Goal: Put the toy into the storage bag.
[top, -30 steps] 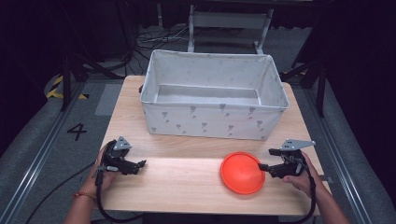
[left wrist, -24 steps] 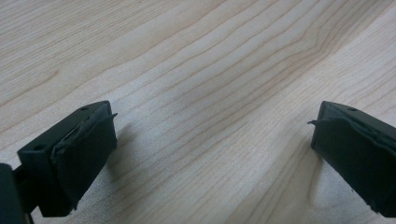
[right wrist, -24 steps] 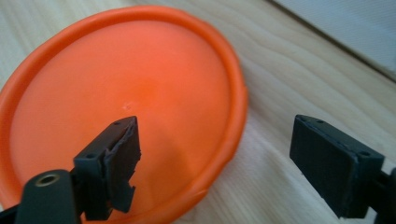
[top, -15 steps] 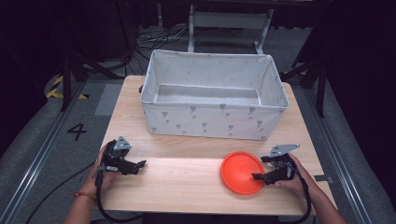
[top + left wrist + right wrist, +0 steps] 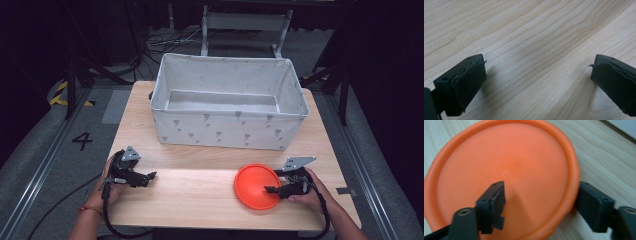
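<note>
An orange round plate [image 5: 255,185] lies flat on the wooden table [image 5: 190,187], near its front right. My right gripper [image 5: 270,189] straddles the plate's right rim. In the right gripper view one jaw hovers over the inside of the plate [image 5: 506,170] and the other sits just outside the rim. Its jaws have just been closing with the rim between them, but the inner pad still stands clear of it, so the right gripper [image 5: 541,191] is open. My left gripper [image 5: 149,177] rests low at the front left, open [image 5: 536,70], with bare wood between its jaws.
A white fabric bin [image 5: 230,132], with nothing visible inside, stands across the back half of the table. Bare wood runs between the two grippers along the front. The floor below the table edges is dark, with rails and cables.
My right gripper slid left and slightly down until its jaws straddle the plate's rim, and the jaws narrowed. The left gripper and the plate stayed put.
</note>
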`<move>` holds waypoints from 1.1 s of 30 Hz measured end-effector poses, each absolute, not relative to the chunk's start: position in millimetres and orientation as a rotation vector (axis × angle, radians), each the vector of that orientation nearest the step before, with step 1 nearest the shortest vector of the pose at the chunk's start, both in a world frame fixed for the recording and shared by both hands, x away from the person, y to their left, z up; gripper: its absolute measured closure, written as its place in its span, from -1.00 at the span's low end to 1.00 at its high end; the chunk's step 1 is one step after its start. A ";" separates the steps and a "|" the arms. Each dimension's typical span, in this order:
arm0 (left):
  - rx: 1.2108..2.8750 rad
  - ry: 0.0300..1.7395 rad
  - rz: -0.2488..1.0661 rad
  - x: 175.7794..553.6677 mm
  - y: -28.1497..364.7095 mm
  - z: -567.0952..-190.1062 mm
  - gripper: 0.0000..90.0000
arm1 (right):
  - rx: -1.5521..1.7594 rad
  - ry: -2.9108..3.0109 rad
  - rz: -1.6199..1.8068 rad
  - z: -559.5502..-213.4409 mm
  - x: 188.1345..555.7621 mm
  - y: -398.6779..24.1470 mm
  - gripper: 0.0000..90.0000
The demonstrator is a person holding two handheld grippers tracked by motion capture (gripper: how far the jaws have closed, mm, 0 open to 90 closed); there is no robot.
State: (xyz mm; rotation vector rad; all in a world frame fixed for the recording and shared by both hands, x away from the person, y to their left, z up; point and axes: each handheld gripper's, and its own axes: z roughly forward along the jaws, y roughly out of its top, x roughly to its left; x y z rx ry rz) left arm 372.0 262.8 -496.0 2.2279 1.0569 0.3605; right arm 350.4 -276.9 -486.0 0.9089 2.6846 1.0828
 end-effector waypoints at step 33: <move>2.227 1.056 0.356 372.1 262.7 -496.1 -0.99 | 0.748 2.641 1.204 -417.6 351.1 -252.7 0.83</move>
